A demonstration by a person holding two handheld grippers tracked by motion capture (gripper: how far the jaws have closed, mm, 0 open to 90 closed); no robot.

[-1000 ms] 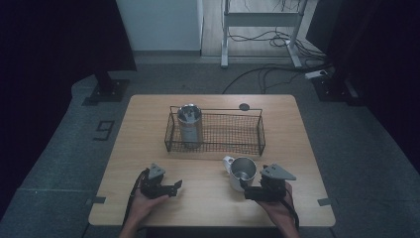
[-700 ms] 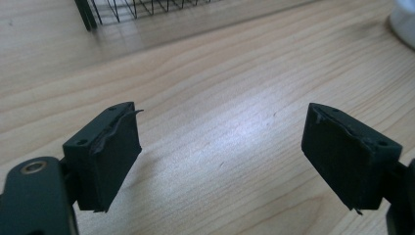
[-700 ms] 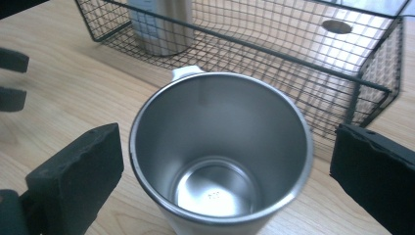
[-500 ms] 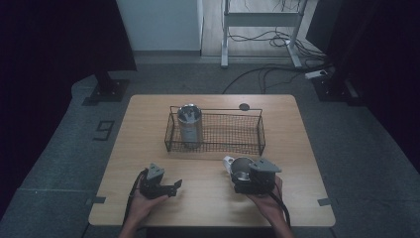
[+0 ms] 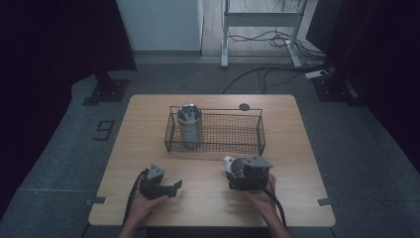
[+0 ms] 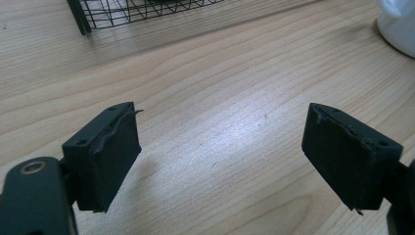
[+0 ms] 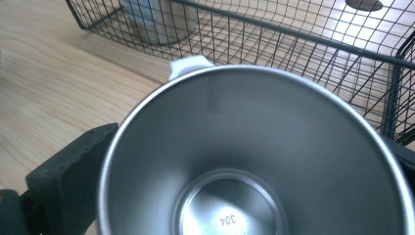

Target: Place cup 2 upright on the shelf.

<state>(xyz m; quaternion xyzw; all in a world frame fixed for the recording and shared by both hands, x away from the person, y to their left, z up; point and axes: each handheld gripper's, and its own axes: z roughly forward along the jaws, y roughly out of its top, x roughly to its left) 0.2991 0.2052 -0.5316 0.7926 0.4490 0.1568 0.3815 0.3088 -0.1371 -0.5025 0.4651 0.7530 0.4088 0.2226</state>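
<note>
item: steel cup (image 7: 254, 161), standing on table (image 5: 208, 168) just near of wire basket (image 5: 218, 130). right gripper (image 5: 237, 171) jaws, just been opening, are straddling it unclamped. left gripper (image 6: 220, 147) is idling, jaws apart. risk: an off-centre squeeze tipping the cup.

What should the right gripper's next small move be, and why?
Probably close on the steel cup: the right gripper jaws, just opened wider, flank it on the table, not yet gripping, and the wire basket with a second cup stands just beyond.

Right tongs (image 5: 236, 171) sit around a steel cup (image 5: 236, 167) just in front of the wire basket (image 5: 257, 134), left tongs (image 5: 174, 186) resting low on the counter (image 5: 148, 114).
</note>
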